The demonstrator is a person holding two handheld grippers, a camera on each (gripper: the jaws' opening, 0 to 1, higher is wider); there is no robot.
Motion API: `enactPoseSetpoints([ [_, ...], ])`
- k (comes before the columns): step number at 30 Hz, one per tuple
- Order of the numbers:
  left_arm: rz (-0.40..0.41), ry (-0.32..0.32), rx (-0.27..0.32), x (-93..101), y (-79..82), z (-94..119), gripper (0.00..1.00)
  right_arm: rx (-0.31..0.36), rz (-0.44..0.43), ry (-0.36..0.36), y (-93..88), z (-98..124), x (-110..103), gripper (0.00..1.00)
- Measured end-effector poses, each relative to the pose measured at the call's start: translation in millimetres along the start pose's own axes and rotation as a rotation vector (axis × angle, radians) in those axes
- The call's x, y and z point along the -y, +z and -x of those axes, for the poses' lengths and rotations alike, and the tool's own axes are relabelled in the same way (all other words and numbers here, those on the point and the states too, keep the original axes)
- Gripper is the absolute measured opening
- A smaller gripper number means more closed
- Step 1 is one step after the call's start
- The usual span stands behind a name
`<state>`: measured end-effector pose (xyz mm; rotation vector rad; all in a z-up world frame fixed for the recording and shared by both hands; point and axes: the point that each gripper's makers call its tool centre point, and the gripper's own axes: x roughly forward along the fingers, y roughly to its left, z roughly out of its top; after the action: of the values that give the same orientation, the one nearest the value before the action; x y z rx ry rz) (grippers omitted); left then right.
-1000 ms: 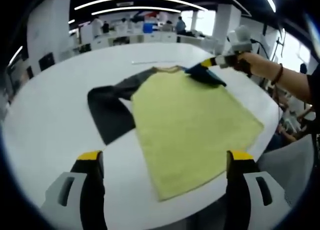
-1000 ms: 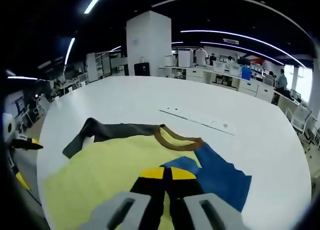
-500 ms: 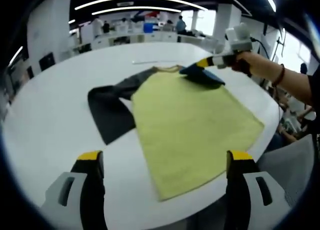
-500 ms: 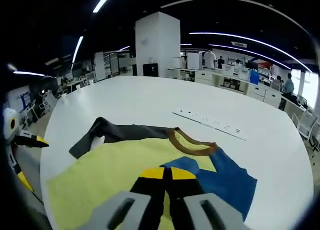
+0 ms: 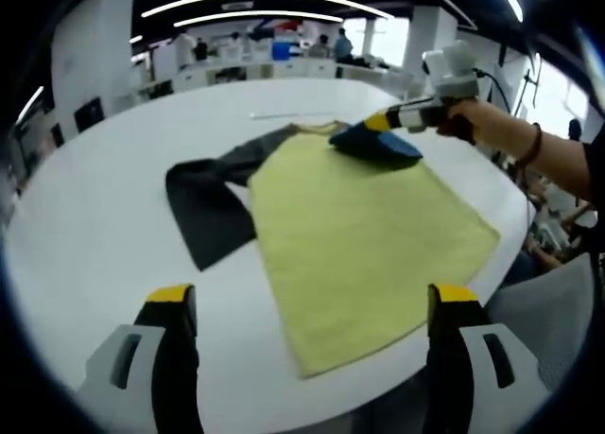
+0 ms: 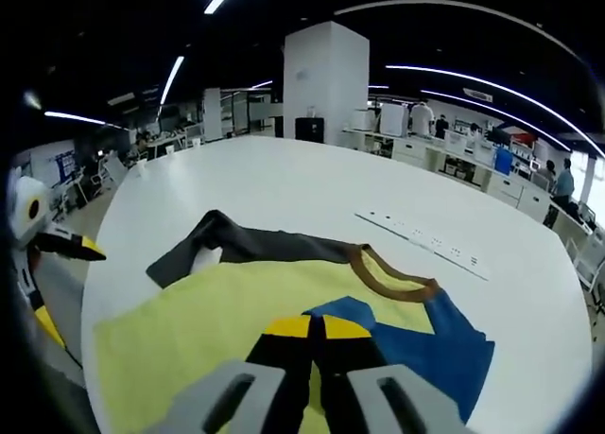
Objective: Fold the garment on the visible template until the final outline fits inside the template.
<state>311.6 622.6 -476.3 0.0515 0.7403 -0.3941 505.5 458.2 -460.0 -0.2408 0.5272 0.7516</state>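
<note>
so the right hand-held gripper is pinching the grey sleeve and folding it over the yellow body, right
Not quite. The right hand-held gripper is shut on the blue sleeve, not the grey sleeve. The right gripper view shows its jaws closed on blue cloth, and the left gripper view shows that blue sleeve lifted over the yellow body. The grey one lies flat on the table.

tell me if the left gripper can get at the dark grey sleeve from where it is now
Probably yes. The left gripper is open and holds nothing, and the dark grey sleeve lies flat on the white table ahead of it, with nothing between. The right gripper is busy with the blue sleeve.
</note>
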Motion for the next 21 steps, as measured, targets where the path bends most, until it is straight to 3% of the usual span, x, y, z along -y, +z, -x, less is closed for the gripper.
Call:
enactPoseSetpoints([
  [21, 0.004, 0.006, -0.011, -3.3, -4.9, 1, 0.97, -0.038, 0.160, 0.065, -12.5, -12, -33, 0.00],
])
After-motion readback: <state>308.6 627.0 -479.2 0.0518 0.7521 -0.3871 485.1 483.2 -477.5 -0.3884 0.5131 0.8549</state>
